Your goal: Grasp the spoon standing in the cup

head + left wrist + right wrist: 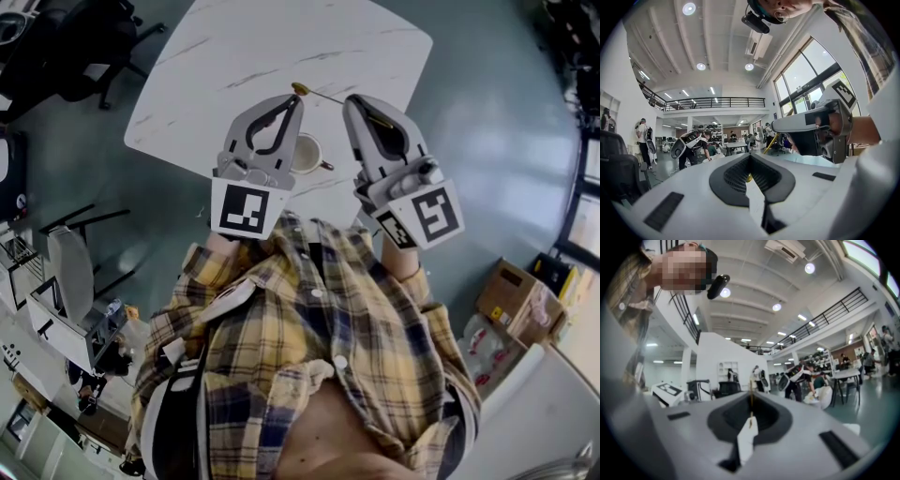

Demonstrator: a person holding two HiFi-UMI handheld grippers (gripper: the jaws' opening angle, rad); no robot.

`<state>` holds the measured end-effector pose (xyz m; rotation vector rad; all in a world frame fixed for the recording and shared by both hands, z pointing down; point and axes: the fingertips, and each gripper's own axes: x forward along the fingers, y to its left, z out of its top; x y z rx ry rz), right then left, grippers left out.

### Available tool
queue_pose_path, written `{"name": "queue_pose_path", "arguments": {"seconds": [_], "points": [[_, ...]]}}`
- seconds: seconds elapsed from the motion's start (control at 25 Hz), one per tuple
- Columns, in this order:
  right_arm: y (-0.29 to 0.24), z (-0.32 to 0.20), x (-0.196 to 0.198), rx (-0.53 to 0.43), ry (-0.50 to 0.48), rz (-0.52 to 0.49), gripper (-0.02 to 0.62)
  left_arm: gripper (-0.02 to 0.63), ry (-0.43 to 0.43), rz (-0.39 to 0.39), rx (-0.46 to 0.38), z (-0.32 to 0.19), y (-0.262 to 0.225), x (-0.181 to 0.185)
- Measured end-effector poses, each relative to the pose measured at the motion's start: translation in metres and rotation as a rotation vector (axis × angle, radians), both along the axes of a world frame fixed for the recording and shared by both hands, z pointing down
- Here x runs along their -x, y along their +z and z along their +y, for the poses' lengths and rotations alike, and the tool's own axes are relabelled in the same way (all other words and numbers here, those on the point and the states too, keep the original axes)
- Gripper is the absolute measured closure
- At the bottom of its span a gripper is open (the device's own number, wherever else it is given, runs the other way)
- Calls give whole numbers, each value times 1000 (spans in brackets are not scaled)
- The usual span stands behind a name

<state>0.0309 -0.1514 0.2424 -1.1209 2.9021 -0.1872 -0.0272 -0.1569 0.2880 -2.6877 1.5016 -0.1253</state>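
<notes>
A thin gold spoon point(302, 90) is held in the air above the white marble table point(234, 56). My right gripper point(356, 103) is shut on its handle, which shows as a thin rod between the closed jaws in the right gripper view, where the spoon point(750, 401) runs upright. The spoon's bowl ends beside the tip of my left gripper point(296, 101), which is shut with nothing in it. In the left gripper view the spoon's handle point(769, 143) slants toward the right gripper. The white cup point(307, 153) stands on the table between both grippers, partly hidden by them.
A black office chair point(84, 42) stands left of the table, with white racks point(66, 281) nearer left. Cardboard boxes point(514, 298) sit on the grey floor at right. Several people and desks point(843, 376) fill the hall in both gripper views.
</notes>
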Motion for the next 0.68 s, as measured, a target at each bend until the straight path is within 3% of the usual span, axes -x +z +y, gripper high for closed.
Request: {"name": "queue_pose_path", "arguments": {"seconds": [0.4, 0.68], "points": [[2, 0, 0, 6, -9, 0, 565, 591, 2, -35, -45, -2, -5, -3], [6, -2, 0, 13, -8, 1, 565, 591, 35, -2, -56, -4, -6, -5]]}}
